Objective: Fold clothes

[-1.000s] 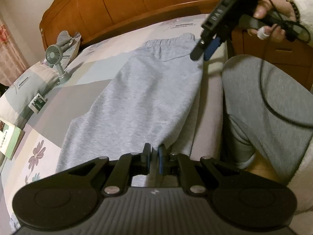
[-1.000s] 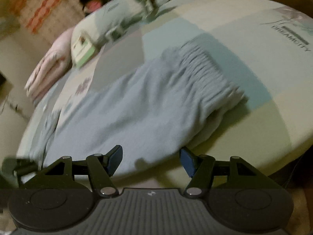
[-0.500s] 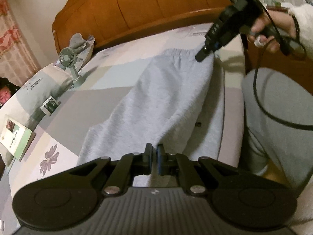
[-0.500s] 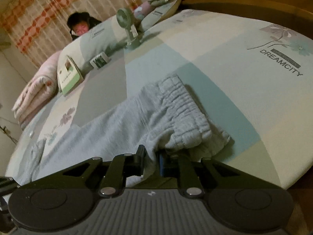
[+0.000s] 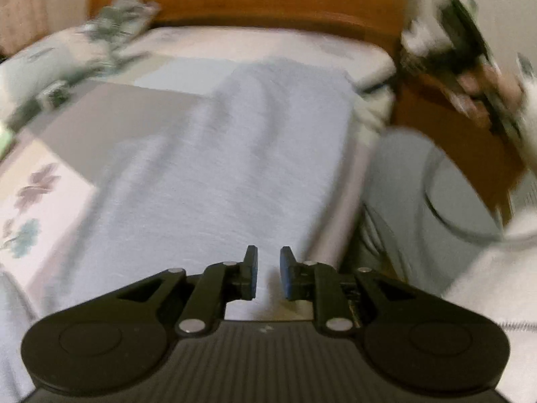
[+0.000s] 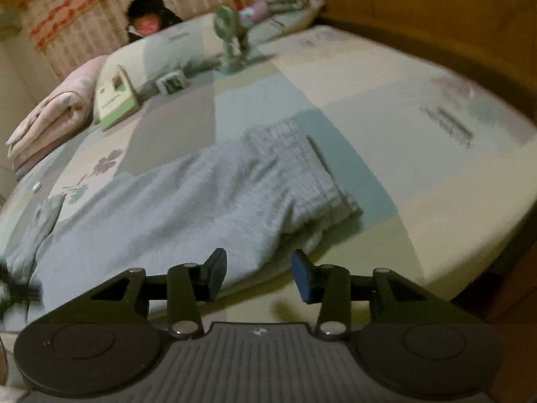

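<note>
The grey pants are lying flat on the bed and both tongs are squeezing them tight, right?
Not quite. The grey pants do lie flat on the bed, but neither tongs squeeze them. The right wrist view shows the right tongs open with nothing between them, and the left wrist view shows the left tongs open too.

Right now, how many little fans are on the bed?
1. The small green fan stands upright on the bedsheet beside the pillow, far from the grey sweatpants. Another could be hidden out of view.
</note>
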`<state>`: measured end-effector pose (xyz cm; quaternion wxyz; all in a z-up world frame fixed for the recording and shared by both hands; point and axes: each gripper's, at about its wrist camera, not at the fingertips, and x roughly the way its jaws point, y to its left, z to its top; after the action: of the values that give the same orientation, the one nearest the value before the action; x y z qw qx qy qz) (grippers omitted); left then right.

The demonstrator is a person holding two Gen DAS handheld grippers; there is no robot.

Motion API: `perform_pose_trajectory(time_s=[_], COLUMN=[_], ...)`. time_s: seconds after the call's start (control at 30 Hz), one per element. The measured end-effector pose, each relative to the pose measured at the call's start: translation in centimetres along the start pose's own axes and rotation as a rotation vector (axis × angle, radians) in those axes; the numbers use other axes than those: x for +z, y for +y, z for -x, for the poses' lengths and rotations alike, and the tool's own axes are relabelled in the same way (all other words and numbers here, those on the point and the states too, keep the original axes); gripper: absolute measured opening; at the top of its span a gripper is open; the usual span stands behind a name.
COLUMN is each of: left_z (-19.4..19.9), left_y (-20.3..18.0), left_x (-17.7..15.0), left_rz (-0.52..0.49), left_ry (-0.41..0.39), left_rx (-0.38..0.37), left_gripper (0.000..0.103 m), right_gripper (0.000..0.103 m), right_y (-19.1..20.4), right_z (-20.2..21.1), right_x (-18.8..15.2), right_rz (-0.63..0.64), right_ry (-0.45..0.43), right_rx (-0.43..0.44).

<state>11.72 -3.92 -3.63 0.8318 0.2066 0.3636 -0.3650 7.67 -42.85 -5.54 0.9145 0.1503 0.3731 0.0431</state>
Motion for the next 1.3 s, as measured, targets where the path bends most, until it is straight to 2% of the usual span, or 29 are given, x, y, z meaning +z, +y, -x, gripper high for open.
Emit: perform_pose_trajectory(time_s=[0.07,0.23,0.4,0.5,0.63,0.77,0.87,1.0,1.13,1.23,1.3], left_z=[-0.2,-4.4,-8.7,-11.2,-10.0,-9.6,-10.5,-13.0,-13.4,-14.1,-14.7], left_y=[2.4,7.0,11.7,14.5,14.0,13.9,14.7,16.8,16.9,17.3,17.9], left_x=[0.7,1.7,2.6,3.2,2.7,2.7,3.3,4.4,5.6,6.0,5.9], left_rz=[0.046,0.141,0.235,0.292,0.255,0.227,0.210,0.326,0.351,0.355,0.396], left_ry=[-0.026,-0.016,-0.005,0.001,-0.044,-0.049,-0.046,-0.013,-0.056,-0.052,-0.036], left_rx=[0.044,0.030,0.016,0.008,-0.059,-0.151,-0.160,-0.236,-0.384,-0.382,-0.404], left_gripper=[0.018,0.036,0.038,0.040,0.043,0.047,0.048,0.048,0.051,0.053,0.053], right_gripper=[0.053,0.056,0.058,0.058,0.059,0.060,0.063,0.063,0.065,0.066,0.066], right_y=[1.3,4.4,6.7,7.5,7.8,7.9,8.0,8.2,8.2,7.9,7.6], right_z=[0.0,-0.7,-3.1,-4.5,-5.8,-7.2,-8.1,-8.9,-8.9,-8.8,-8.8], right_x=[0.4,1.5,2.4,2.8,2.9,3.1,3.1,3.0,3.0,3.0,2.9], right_rz=[0.024,0.068,0.071,0.076,0.069,0.071,0.060,0.051,0.054,0.047,0.040], right_ry=[-0.019,-0.051,-0.028,-0.008,0.016,0.034,0.044,0.057,0.057,0.054,0.052], right_rx=[0.034,0.137,0.210,0.215,0.221,0.232,0.244,0.248,0.249,0.247,0.249])
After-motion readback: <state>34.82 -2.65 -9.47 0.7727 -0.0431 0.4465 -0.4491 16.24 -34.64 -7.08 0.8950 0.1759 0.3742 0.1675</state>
